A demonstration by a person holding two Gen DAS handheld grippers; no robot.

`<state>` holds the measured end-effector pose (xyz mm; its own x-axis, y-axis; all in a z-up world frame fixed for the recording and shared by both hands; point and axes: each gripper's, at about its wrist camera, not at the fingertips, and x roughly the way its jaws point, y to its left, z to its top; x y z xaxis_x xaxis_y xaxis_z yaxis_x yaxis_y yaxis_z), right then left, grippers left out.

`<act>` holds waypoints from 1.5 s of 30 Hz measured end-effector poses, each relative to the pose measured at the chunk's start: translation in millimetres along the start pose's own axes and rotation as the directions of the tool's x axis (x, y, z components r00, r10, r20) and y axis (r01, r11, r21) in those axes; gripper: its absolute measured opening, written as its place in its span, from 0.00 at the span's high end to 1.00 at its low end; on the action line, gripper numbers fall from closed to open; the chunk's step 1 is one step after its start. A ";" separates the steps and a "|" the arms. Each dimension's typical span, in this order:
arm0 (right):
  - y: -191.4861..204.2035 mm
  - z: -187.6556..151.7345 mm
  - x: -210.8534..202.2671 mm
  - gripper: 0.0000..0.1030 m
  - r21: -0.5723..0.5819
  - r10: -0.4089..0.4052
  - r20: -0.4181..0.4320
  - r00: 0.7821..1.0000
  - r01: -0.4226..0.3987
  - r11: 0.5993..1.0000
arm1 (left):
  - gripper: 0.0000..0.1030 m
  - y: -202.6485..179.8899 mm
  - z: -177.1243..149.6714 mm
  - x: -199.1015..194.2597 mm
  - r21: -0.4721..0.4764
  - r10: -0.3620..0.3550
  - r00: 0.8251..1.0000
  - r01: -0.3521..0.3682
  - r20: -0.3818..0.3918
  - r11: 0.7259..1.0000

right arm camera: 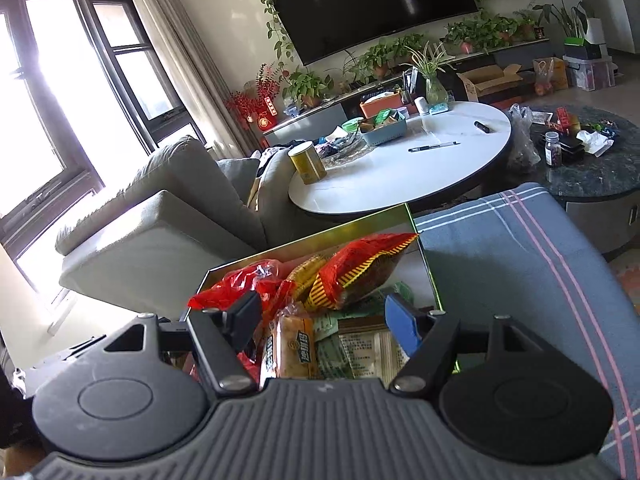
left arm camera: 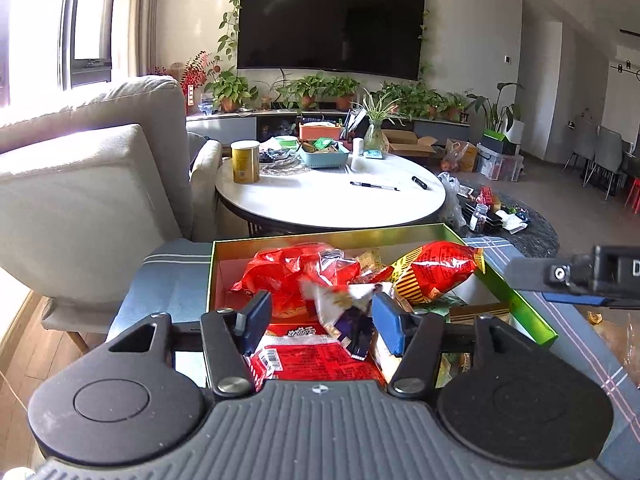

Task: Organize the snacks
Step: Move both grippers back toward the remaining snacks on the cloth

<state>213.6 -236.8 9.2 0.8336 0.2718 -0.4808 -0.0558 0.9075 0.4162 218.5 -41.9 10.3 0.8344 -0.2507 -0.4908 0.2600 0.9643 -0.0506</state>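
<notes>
- Left wrist view: the left gripper (left arm camera: 320,316) hangs over the green-walled box (left arm camera: 516,300), jaws parted. A crinkled white-and-purple wrapper (left arm camera: 348,320) lies between them, blurred; contact with the pads cannot be told. Glossy red bags (left arm camera: 436,272) fill the box.
- Right wrist view: the right gripper (right arm camera: 326,320) stands open over the same box (right arm camera: 360,226), gripping nothing. Below lie a shiny bread packet (right arm camera: 290,350) and a flat green pouch (right arm camera: 360,352).

A small wrapper (left arm camera: 344,312), centre of the left wrist view, is motion-blurred; snack packets (right arm camera: 360,352) run beneath the camera housing.
</notes>
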 end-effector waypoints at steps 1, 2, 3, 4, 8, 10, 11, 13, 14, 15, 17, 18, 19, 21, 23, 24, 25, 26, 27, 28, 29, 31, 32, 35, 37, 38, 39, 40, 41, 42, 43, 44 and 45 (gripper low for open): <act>-0.8 -1.8 -3.3 0.36 -0.004 0.002 -0.005 1.000 -0.002 1.000 | 0.48 -0.8 -1.4 -3.1 -0.001 -0.004 1.000 0.004 0.000 1.000; -0.9 -3.1 -6.3 0.36 -0.010 0.003 -0.008 1.000 -0.003 1.000 | 0.47 -1.5 -3.9 -6.7 0.001 -0.010 1.000 0.010 -0.001 1.000; -2.8 -5.1 -10.7 0.36 -0.018 0.003 -0.011 1.000 -0.003 1.000 | 0.47 -2.4 -6.0 -9.6 0.003 -0.013 1.000 0.013 -0.003 1.000; -3.5 -6.9 -14.4 0.35 -0.025 0.000 -0.012 1.000 0.000 1.000 | 0.46 -3.4 -8.4 -12.2 0.004 -0.016 1.000 0.016 -0.005 1.000; -9.1 -13.6 -28.3 0.35 -0.034 -0.020 -0.017 1.000 0.020 0.999 | 0.45 -8.5 -18.8 -20.5 0.005 -0.033 0.999 0.033 -0.024 0.999; -12.3 -17.0 -34.2 0.35 -0.031 -0.023 -0.020 1.000 0.023 0.999 | 0.44 -10.7 -24.1 -24.6 0.004 -0.040 0.999 0.040 -0.036 0.999; -13.3 -18.7 -37.2 0.35 -0.030 -0.026 -0.021 0.999 0.025 0.999 | 0.44 -12.0 -26.6 -26.1 0.005 -0.042 0.998 0.042 -0.044 0.999; -14.6 -22.1 -42.7 0.35 -0.032 -0.032 -0.021 0.999 0.031 0.999 | 0.44 -14.6 -31.8 -29.4 0.005 -0.045 0.997 0.045 -0.059 0.999; -14.9 -24.9 -45.4 0.35 -0.034 -0.034 -0.021 0.999 0.033 0.999 | 0.44 -15.7 -33.9 -31.2 0.005 -0.047 0.997 0.047 -0.065 0.999; -15.6 -28.7 -48.4 0.35 -0.035 -0.035 -0.022 0.999 0.034 0.999 | 0.44 -17.3 -36.5 -34.2 0.004 -0.050 0.996 0.051 -0.071 0.999; -15.3 -33.0 -52.6 0.35 -0.035 -0.032 -0.024 0.999 0.031 0.999 | 0.44 -19.1 -39.9 -39.5 0.004 -0.054 0.996 0.054 -0.074 0.999; -15.7 -35.4 -55.1 0.35 -0.034 -0.028 -0.027 0.999 0.027 0.999 | 0.44 -19.5 -41.7 -43.0 0.005 -0.052 0.996 0.052 -0.073 0.999; -16.2 -38.7 -58.8 0.35 -0.035 -0.025 -0.030 0.999 0.024 0.999 | 0.44 -20.0 -43.0 -46.2 0.004 -0.051 0.996 0.051 -0.072 0.999; -14.4 -45.0 -64.6 0.35 -0.045 -0.018 -0.036 0.999 0.017 0.999 | 0.44 -20.3 -43.9 -51.9 0.000 -0.048 0.996 0.049 -0.070 0.999; -12.0 -51.3 -71.5 0.35 -0.066 -0.013 -0.040 0.999 0.010 0.998 | 0.44 -21.3 -45.3 -57.4 -0.002 -0.044 0.997 0.044 -0.069 0.999; -11.2 -54.1 -74.6 0.35 -0.078 -0.014 -0.041 0.999 0.010 0.997 | 0.44 -22.2 -46.0 -60.2 -0.001 -0.042 0.997 0.042 -0.069 0.999; -10.3 -57.7 -78.2 0.35 -0.091 -0.015 -0.045 0.999 0.011 0.996 | 0.44 -23.2 -47.2 -63.2 0.000 -0.040 0.997 0.040 -0.068 0.999; -9.7 -60.7 -80.7 0.35 -0.104 -0.017 -0.049 0.999 0.011 0.995 | 0.44 -24.0 -48.2 -65.7 0.001 -0.039 0.997 0.040 -0.068 0.999; -9.6 -65.3 -84.7 0.35 -0.121 -0.018 -0.057 0.998 0.011 0.993 | 0.43 -24.5 -49.7 -68.6 0.002 -0.040 0.997 0.041 -0.068 0.999; -10.3 -69.5 -88.1 0.34 -0.137 -0.020 -0.065 0.998 0.011 0.991 | 0.43 -24.8 -51.7 -71.7 0.003 -0.041 0.997 0.041 -0.070 0.999; -10.8 -73.6 -90.9 0.34 -0.152 -0.023 -0.073 0.997 0.011 0.988 | 0.43 -25.0 -54.0 -74.6 0.003 -0.040 0.997 0.040 -0.071 0.999; -13.8 -85.5 -97.7 0.33 -0.192 -0.040 -0.096 0.995 0.020 0.981 | 0.42 -24.1 -60.2 -79.9 -0.003 -0.036 0.996 0.036 -0.076 0.999; -15.0 -91.6 -100.8 0.33 -0.211 -0.051 -0.107 0.993 0.027 0.977 | 0.42 -23.4 -63.7 -82.1 -0.008 -0.035 0.996 0.034 -0.082 0.999; -19.8 -109.1 -109.1 0.29 -0.258 -0.082 -0.136 0.987 0.045 0.965 | 0.42 -20.9 -75.1 -87.0 -0.022 -0.033 0.994 0.031 -0.101 0.999; -22.7 -120.7 -113.5 0.28 -0.285 -0.092 -0.158 0.983 0.044 0.957 | 0.42 -19.0 -83.5 -89.1 -0.029 -0.028 0.992 0.025 -0.124 0.999; -23.6 -125.3 -114.8 0.28 -0.297 -0.097 -0.167 0.981 0.044 0.954 | 0.42 -18.6 -87.4 -90.4 -0.035 -0.027 0.991 0.023 -0.132 0.999; -24.6 -130.2 -116.7 0.28 -0.313 -0.106 -0.175 0.979 0.047 0.949 | 0.42 -17.9 -90.3 -91.5 -0.039 -0.026 0.990 0.021 -0.139 0.999; -24.8 -135.5 -118.7 0.28 -0.330 -0.115 -0.180 0.977 0.050 0.943 | 0.42 -16.5 -93.7 -93.1 -0.044 -0.026 0.989 0.019 -0.146 0.999; -24.8 -139.8 -121.0 0.26 -0.347 -0.120 -0.184 0.976 0.050 0.936 | 0.42 -15.7 -95.6 -94.8 -0.047 -0.024 0.989 0.018 -0.149 0.999; -24.9 -144.8 -123.7 0.25 -0.365 -0.124 -0.189 0.974 0.047 0.930 | 0.42 -14.5 -98.2 -97.2 -0.049 -0.022 0.989 0.015 -0.149 0.999; -25.0 -148.4 -125.9 0.24 -0.379 -0.126 -0.194 0.973 0.044 0.924 | 0.42 -13.0 -100.4 -99.9 -0.050 -0.019 0.989 0.011 -0.147 0.999; -25.6 -153.0 -128.9 0.22 -0.394 -0.133 -0.201 0.971 0.044 0.918 | 0.42 -12.3 -101.1 -102.0 -0.052 -0.016 0.989 0.009 -0.145 0.999; -26.9 -156.0 -131.6 0.22 -0.407 -0.141 -0.207 0.968 0.045 0.912 | 0.42 -11.5 -101.5 -104.9 -0.055 -0.015 0.990 0.007 -0.141 0.998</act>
<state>19.8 -247.0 -59.1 0.7011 0.2019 -0.6839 -0.2367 0.9706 0.0439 78.7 -18.0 -26.0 0.7535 -0.2501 -0.6080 0.2384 0.9658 -0.1018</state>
